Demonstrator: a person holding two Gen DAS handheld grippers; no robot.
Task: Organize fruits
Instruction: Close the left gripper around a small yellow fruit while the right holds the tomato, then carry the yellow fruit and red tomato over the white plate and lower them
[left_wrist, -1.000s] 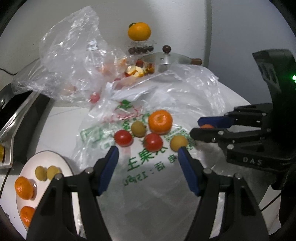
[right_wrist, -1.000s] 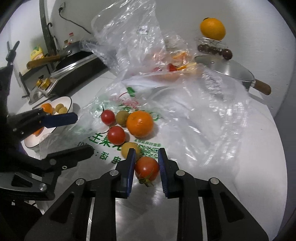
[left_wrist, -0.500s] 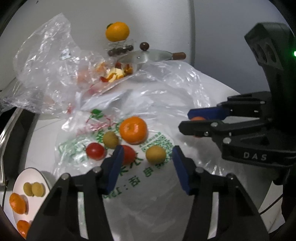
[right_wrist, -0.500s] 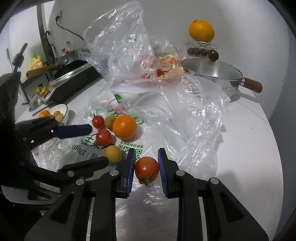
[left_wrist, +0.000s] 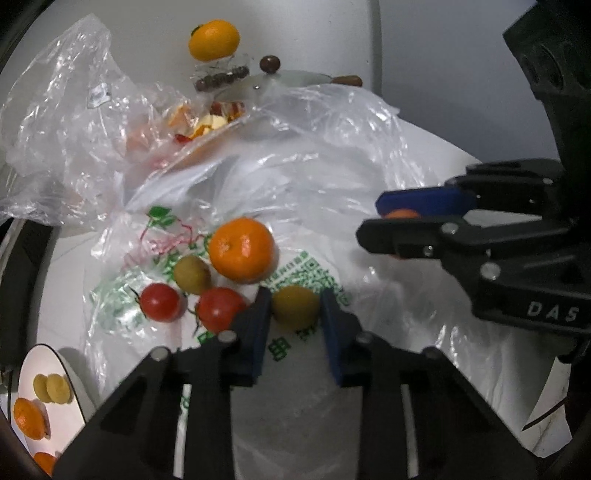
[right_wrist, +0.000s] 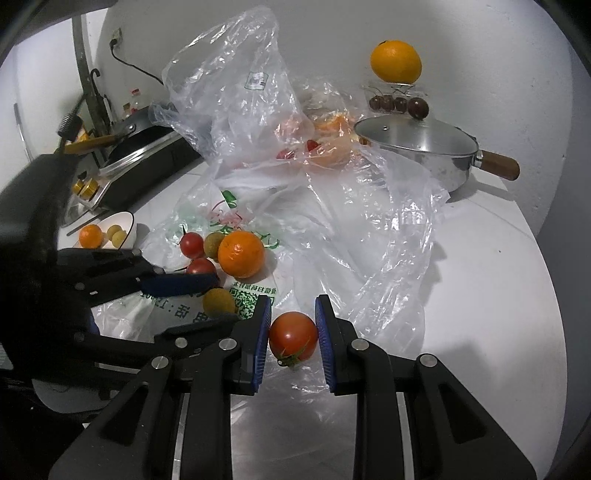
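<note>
My left gripper (left_wrist: 295, 314) has closed around a yellow-green fruit (left_wrist: 295, 308) lying on the printed plastic bag (left_wrist: 295, 354); its pads sit against both sides. Beside it lie a mandarin (left_wrist: 242, 249), another yellow-green fruit (left_wrist: 192, 274) and two red tomatoes (left_wrist: 160, 302) (left_wrist: 218, 308). My right gripper (right_wrist: 291, 338) is shut on a red tomato (right_wrist: 293, 338) and holds it above the bag; it also shows in the left wrist view (left_wrist: 400, 232). A white bowl (right_wrist: 127, 230) with mandarins and yellow-green fruits stands at the left (left_wrist: 79, 384).
A crumpled clear bag (right_wrist: 236, 110) with more fruit lies behind. A lidded steel pan (right_wrist: 417, 144) with a wooden handle stands at the back right. An orange (right_wrist: 396, 62) sits on a clear box of dark fruits. A stove (right_wrist: 140, 162) is at the left.
My left gripper moved forward and right and closed from wide open onto the yellow-green fruit. My right gripper rose slightly, still holding the tomato.
</note>
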